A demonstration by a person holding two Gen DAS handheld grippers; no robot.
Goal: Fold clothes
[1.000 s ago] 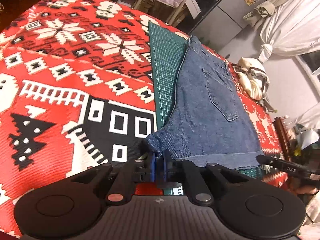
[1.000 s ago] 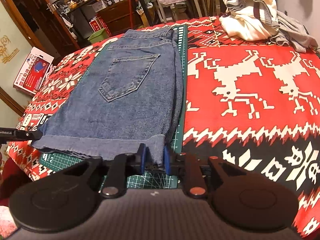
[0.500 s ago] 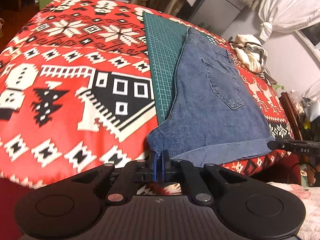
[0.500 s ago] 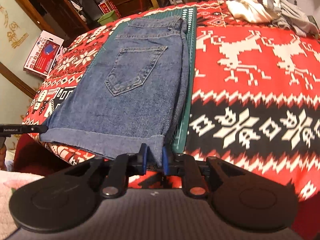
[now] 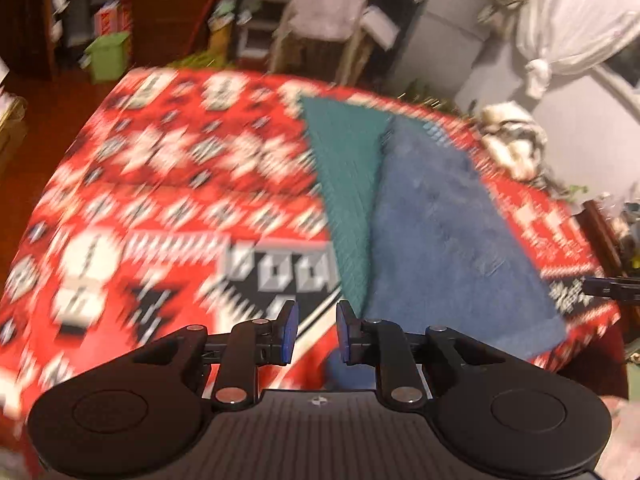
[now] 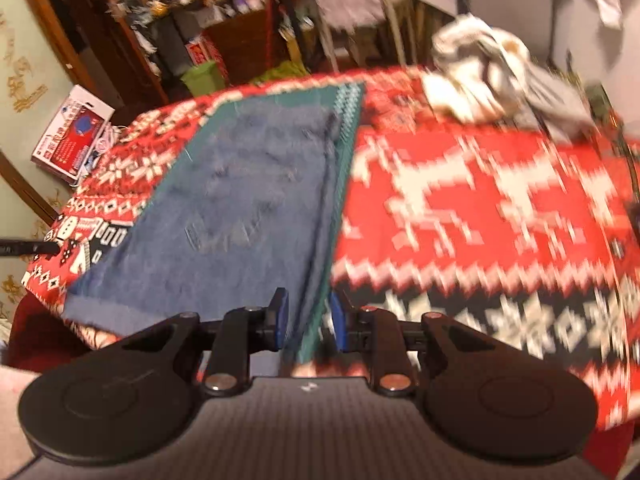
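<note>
Both the left gripper (image 5: 313, 330) and right gripper (image 6: 305, 322) have released the denim shorts (image 6: 240, 216), fingers parted at the hem, leaving the next fold to begin.

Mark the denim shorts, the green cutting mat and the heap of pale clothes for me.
denim shorts (image 6: 240, 216), right wrist view, middle of the top layer.
green cutting mat (image 5: 344, 184), left wrist view, bare strip.
heap of pale clothes (image 6: 476, 76), right wrist view, middle.

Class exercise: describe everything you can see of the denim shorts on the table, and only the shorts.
The denim shorts are blue jean cloth, folded into one long flat panel, with what looks like a back pocket facing up, though blur hides detail. They lie flat on a green cutting mat over the red patterned tablecloth, with the hem at the near table edge. Neither gripper holds them; both sets of fingers are open.
</note>
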